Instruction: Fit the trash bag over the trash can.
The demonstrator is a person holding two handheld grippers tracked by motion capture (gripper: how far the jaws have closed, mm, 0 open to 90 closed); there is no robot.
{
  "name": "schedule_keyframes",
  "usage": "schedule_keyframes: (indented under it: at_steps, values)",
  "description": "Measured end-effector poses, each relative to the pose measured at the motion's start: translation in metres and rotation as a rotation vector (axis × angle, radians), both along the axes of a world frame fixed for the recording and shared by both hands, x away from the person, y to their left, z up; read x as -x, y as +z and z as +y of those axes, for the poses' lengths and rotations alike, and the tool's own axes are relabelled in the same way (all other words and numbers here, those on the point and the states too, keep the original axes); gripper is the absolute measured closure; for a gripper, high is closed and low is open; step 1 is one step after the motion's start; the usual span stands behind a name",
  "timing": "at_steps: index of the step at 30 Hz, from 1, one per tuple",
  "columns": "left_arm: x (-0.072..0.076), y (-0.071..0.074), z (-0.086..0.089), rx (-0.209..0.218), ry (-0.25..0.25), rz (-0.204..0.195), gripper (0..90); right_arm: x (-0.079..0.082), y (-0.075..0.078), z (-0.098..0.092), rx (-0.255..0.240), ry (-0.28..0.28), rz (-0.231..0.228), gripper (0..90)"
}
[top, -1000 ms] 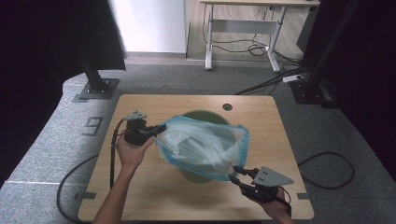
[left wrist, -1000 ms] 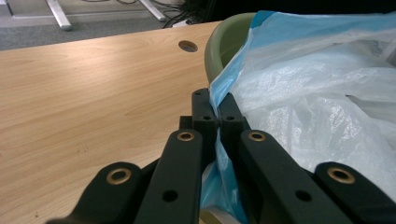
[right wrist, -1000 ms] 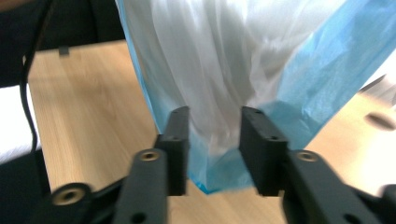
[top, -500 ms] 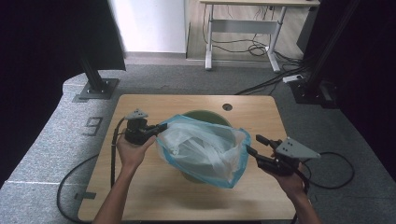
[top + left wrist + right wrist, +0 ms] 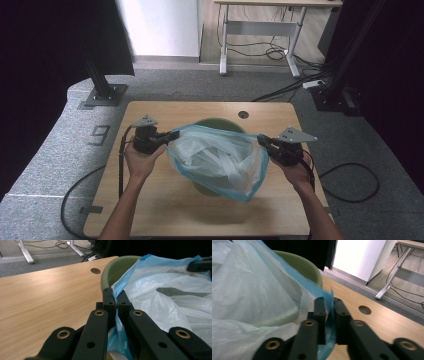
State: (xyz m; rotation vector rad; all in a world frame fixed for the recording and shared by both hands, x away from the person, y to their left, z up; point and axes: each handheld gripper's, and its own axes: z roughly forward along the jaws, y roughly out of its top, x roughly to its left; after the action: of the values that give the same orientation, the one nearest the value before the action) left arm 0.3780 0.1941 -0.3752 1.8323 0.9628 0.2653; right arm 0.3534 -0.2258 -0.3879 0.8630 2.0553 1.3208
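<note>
A translucent plastic bag [image 5: 220,160] with a blue rim lies over a green bin [image 5: 215,122] at the middle of the wooden table [image 5: 150,210]. My left gripper [image 5: 175,134] is shut on the bag's left rim; the left gripper view has the blue edge pinched between the jaws [image 5: 115,293], with the bin [image 5: 117,267] behind. My right gripper [image 5: 260,139] holds the right rim. Its jaws have just been closing, and the blue edge sits between them [image 5: 328,302]. The bag [image 5: 249,282] is pulled taut between the two grippers.
A round hole [image 5: 243,114] sits near the table's far edge. Cables trail off both sides of the table onto the grey floor. A desk frame [image 5: 260,45] and black stands are on the floor beyond the table.
The right gripper has moved from the front right of the table up and back to the bag's right rim and closed on it. The bag's mouth is stretched wider. The left hand stayed put.
</note>
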Motion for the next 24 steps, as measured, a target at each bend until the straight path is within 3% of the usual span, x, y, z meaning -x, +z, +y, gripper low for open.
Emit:
schedule_keyframes:
  at_steps: [5, 12, 19, 24]
  values:
    - [-0.003, 0.003, 0.003, 0.015, -0.005, -0.005, 88.3, -0.01, 0.002, 0.005, 0.021, -0.05, -0.028, 87.1]
    - [-0.014, 0.007, 0.005, 0.035, 0.002, -0.005, 88.0, -0.026, -0.002, 0.009, -0.005, -0.092, -0.039, 87.6]
    - [-0.026, -0.004, 0.003, 0.014, 0.009, 0.012, 87.6, -0.036, -0.018, 0.008, -0.088, -0.12, -0.027, 86.7]
    - [-0.032, -0.012, -0.001, 0.012, 0.017, 0.016, 87.3, -0.044, -0.029, 0.007, -0.115, -0.127, -0.004, 85.3]
